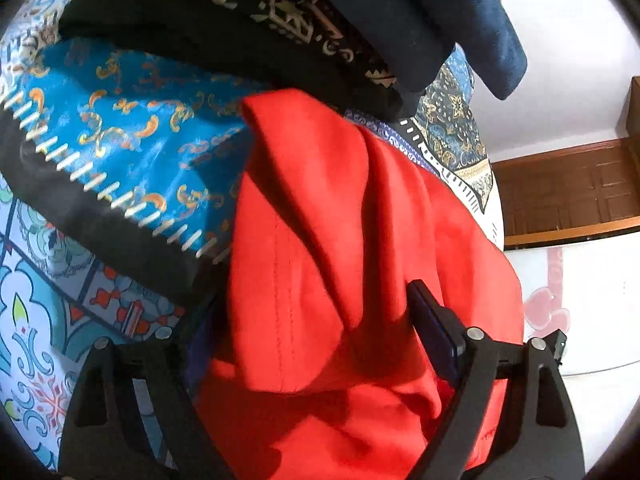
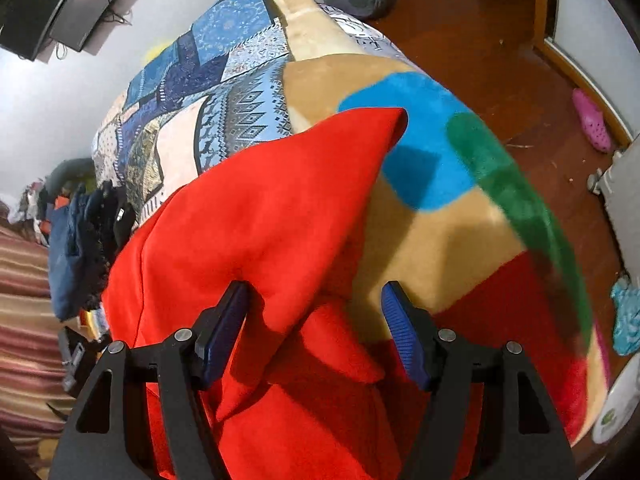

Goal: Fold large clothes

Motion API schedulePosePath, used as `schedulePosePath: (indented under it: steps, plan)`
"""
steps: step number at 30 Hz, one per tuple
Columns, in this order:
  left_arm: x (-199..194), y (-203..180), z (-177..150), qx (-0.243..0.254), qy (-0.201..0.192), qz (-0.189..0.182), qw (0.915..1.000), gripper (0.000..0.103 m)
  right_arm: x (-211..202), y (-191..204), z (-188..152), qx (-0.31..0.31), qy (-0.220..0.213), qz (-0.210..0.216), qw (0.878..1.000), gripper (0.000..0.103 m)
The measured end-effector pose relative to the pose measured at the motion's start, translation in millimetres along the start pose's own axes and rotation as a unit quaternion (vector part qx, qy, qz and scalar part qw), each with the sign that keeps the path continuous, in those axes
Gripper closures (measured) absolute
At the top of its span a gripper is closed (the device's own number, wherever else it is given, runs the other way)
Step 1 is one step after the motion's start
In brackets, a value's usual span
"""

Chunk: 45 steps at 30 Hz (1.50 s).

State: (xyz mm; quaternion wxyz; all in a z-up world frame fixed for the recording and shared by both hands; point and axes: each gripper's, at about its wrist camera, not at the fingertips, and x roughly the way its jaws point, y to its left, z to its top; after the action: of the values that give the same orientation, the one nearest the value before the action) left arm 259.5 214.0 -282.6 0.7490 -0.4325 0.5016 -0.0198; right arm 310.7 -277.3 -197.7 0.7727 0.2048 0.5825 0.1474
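Observation:
A large red garment lies bunched on the bed, filling the middle of the left wrist view. My left gripper stands wide open with the red cloth between its jaws; only the right finger's blue pad shows, the left one is hidden behind cloth. In the right wrist view the same red garment forms a folded peak on a multicoloured fleece blanket. My right gripper is open, its blue pads on either side of a fold of the red cloth.
Other clothes are piled beyond the red garment: a blue patterned cloth, black patterned fabric and a dark blue garment. A patchwork bedspread covers the bed. A pink shoe lies on the wooden floor.

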Motion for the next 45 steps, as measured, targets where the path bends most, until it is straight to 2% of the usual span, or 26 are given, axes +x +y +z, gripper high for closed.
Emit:
schedulePosePath:
  steps: [4,6,7,8,10,11,12,13,16,20,27,29,32,34,37,40,45]
  plan:
    - [5.1,-7.8,2.5,0.003,0.003,-0.017,0.9998,0.017,2.6,9.0,-0.6,-0.010,-0.003,0.036,0.999,0.037]
    - [7.3,-10.3,3.2,0.005,0.001,-0.020,0.9998,0.018,8.3,14.1,-1.1,-0.016,-0.010,0.029,0.999,0.038]
    - [8.3,-11.9,3.5,0.008,-0.001,-0.017,0.9998,0.025,10.9,15.3,-1.2,-0.016,-0.012,0.028,0.999,0.040]
    - [8.2,-13.4,2.7,0.012,-0.003,-0.009,0.9999,0.031,12.0,15.3,-1.3,-0.009,-0.015,0.028,0.999,0.047]
    - [5.7,-16.3,1.8,0.025,-0.010,0.004,0.9996,0.058,9.1,15.5,-2.4,-0.001,-0.021,0.029,0.999,0.063]
    - [5.0,-18.3,1.3,0.031,-0.010,0.001,0.9995,0.066,4.9,17.0,-3.4,-0.004,-0.026,0.032,0.999,0.075]
    - [4.0,-21.3,-0.1,0.038,-0.011,-0.005,0.9992,0.077,1.0,18.6,-4.0,-0.005,-0.030,0.037,0.999,0.081]
    - [0.9,-24.0,-0.5,0.047,-0.013,-0.007,0.9988,0.083,-5.1,20.9,-5.3,-0.006,-0.039,0.041,0.998,0.083]
    - [-7.6,-44.2,-6.4,0.087,-0.034,0.019,0.9955,0.087,-22.3,30.7,-7.1,-0.018,-0.066,0.042,0.997,0.087]
    - [-34.6,-80.0,-11.0,0.136,-0.074,0.019,0.9878,0.088,-49.2,48.5,-5.3,-0.035,-0.104,0.054,0.992,0.089]
    - [-97.2,-147.1,-13.6,0.211,-0.151,0.002,0.9657,0.088,-86.0,95.1,8.5,-0.081,-0.152,0.077,0.982,0.089]
    - [-115.9,-165.8,-10.2,0.235,-0.177,0.004,0.9557,0.089,-96.5,108.5,14.9,-0.094,-0.169,0.083,0.978,0.089]
    - [-133.5,-190.3,1.2,0.262,-0.206,0.008,0.9427,0.089,-108.5,127.0,28.0,-0.110,-0.191,0.090,0.971,0.089]
    - [-136.6,-200.9,15.5,0.271,-0.216,0.012,0.9381,0.089,-110.3,136.7,37.2,-0.120,-0.204,0.085,0.968,0.089]
    - [-128.8,-206.6,39.1,0.270,-0.220,0.028,0.9370,0.088,-101.7,144.6,52.9,-0.125,-0.214,0.075,0.966,0.089]
    - [-102.1,-202.6,63.6,0.271,-0.207,0.055,0.9385,0.088,-81.4,144.6,69.4,-0.119,-0.207,0.060,0.969,0.089]
    - [-43.5,-180.3,104.2,0.261,-0.166,0.114,0.9443,0.088,-16.7,134.8,97.8,-0.109,-0.157,0.018,0.981,0.089]
